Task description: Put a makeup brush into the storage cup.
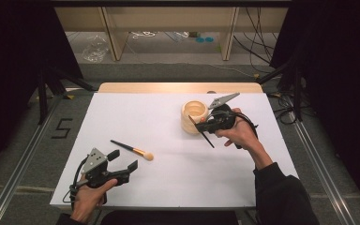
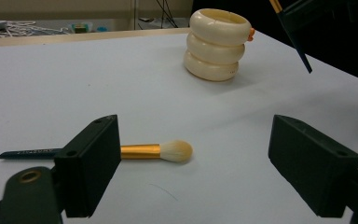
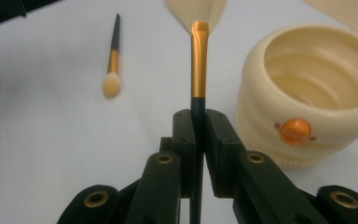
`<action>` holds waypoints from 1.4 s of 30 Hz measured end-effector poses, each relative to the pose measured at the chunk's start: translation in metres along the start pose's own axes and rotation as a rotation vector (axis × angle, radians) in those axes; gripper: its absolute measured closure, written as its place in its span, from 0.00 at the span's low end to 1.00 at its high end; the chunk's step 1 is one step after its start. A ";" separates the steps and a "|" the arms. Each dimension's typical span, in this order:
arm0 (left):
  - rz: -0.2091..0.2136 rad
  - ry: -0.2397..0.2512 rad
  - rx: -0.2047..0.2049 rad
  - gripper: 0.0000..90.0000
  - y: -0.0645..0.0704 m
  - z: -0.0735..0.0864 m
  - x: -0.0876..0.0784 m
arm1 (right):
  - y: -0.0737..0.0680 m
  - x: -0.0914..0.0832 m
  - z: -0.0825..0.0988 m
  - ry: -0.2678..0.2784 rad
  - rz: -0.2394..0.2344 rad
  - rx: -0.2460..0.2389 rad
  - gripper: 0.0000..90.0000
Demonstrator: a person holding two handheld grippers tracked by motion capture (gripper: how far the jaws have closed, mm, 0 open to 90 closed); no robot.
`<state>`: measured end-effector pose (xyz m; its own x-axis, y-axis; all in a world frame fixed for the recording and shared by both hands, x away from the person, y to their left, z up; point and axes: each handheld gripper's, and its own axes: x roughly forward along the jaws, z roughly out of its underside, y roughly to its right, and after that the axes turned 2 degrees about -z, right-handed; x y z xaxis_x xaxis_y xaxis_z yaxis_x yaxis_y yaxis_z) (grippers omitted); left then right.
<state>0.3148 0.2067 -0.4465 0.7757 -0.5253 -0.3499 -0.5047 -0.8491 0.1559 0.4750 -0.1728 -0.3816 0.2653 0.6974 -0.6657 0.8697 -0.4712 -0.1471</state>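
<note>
Right gripper (image 3: pixel 199 133): clamped on the held brush (image 3: pixel 198 60) by its dark handle, just beside the cream holder (image 3: pixel 307 88).
Left gripper (image 2: pixel 193 163): jaws wide apart, nothing between them.
Second brush (image 1: pixel 133 150): flat on the white table (image 1: pixel 168 183), near the left gripper.

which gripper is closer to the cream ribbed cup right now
Right. The right gripper, shut on a brush, is right beside the cream ribbed cup. The left gripper sits open at the near left of the table, well short of the cup.
</note>
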 end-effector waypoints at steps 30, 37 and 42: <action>0.006 -0.008 0.004 0.19 0.001 0.001 0.003 | 0.033 -0.011 -0.035 0.400 0.065 0.077 0.92; 0.005 -0.009 0.001 0.19 0.001 0.001 0.003 | 0.040 -0.009 -0.042 0.432 0.092 0.075 0.92; 0.027 -0.019 -0.051 0.19 0.005 0.002 0.002 | 0.043 0.000 -0.047 0.427 0.092 0.079 0.92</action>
<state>0.3134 0.2014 -0.4485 0.7543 -0.5474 -0.3625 -0.5051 -0.8366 0.2120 0.5319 -0.1680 -0.3535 0.5032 0.8032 -0.3189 0.8041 -0.5703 -0.1676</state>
